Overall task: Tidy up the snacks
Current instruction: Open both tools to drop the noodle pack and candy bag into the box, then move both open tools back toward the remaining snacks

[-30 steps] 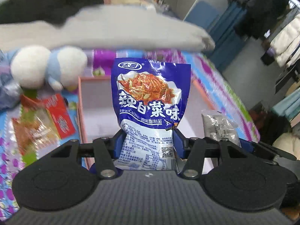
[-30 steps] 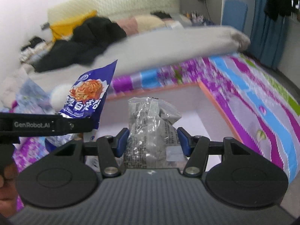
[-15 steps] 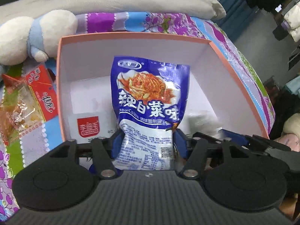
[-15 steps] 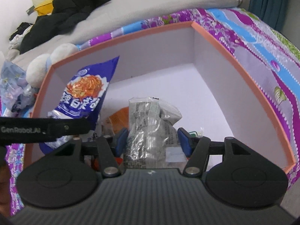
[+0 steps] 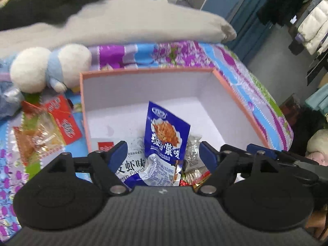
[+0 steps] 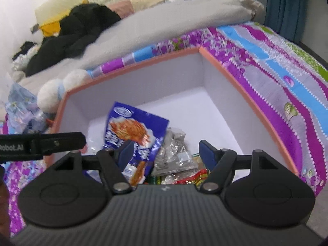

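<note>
The pink-rimmed box [image 5: 143,70] with white walls sits on the bedspread. A blue snack bag [image 5: 166,135] leans on the pile inside it. My left gripper [image 5: 164,152] hovers over the near end, its jaws opening; the bag is between the fingers but the pads stand clear of it. A silver packet [image 6: 174,153] lies loose on other snacks in the box [image 6: 235,78], beside the blue bag [image 6: 133,129]. My right gripper [image 6: 167,152] is over it, jaws opening, pads touching nothing. The left gripper's finger [image 6: 41,143] juts in from the left.
A white and blue plush toy [image 5: 49,67] lies past the box's left corner. Red and clear snack packs [image 5: 47,131] lie on the bedspread left of the box. A grey duvet [image 5: 123,24] and dark clothes [image 6: 82,24] pile up behind.
Both grippers have opened and let go. The blue bag and the silver packet dropped into the box onto the other snacks. Both views pulled back a little from the box.
</note>
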Motion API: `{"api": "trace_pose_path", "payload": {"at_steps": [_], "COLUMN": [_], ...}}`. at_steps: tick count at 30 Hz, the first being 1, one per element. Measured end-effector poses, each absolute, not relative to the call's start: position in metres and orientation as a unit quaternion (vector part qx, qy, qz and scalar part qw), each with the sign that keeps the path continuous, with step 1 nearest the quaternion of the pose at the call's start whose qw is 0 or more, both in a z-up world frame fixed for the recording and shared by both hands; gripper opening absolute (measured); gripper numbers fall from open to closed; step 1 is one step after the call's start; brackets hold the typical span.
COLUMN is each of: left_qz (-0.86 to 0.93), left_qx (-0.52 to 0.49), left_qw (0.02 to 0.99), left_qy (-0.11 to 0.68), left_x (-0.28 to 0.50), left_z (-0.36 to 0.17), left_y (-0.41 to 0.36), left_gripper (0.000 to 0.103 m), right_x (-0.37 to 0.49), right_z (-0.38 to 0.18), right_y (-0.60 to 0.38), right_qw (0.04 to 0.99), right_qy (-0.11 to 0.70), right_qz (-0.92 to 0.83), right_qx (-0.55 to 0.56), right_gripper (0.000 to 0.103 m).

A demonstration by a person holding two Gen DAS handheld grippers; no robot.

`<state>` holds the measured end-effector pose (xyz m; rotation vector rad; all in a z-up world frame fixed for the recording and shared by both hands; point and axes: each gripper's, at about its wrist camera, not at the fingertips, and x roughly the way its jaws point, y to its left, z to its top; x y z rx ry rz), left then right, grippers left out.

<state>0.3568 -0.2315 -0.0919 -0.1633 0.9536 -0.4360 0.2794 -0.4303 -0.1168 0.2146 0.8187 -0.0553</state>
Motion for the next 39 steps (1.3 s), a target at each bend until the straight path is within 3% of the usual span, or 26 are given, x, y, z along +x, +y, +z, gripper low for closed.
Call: {"api": "trace_pose_path", "payload": {"at_steps": [18,39], "left_qz": [-0.179,-0.090], "left_qx": [-0.101,-0.139], "left_qw": [0.919,0.930], "left_qy": [0.336,0.327], "left_x": [0.232,0.136], "left_z": [-0.005,-0.035], "left_y": [-0.127,-0.008], "left_gripper": [0.081,0.081], "right_x": [0.180,0.142], "right_z": [-0.027,-0.044], "right_y": [-0.361,-0.245], "right_qw": [0.953,0.949], "right_qy": [0.287,0.281], "right_qz": [0.016,0.135], "right_qx": [0.099,0.057], "right_gripper": [0.072,0.072]}}
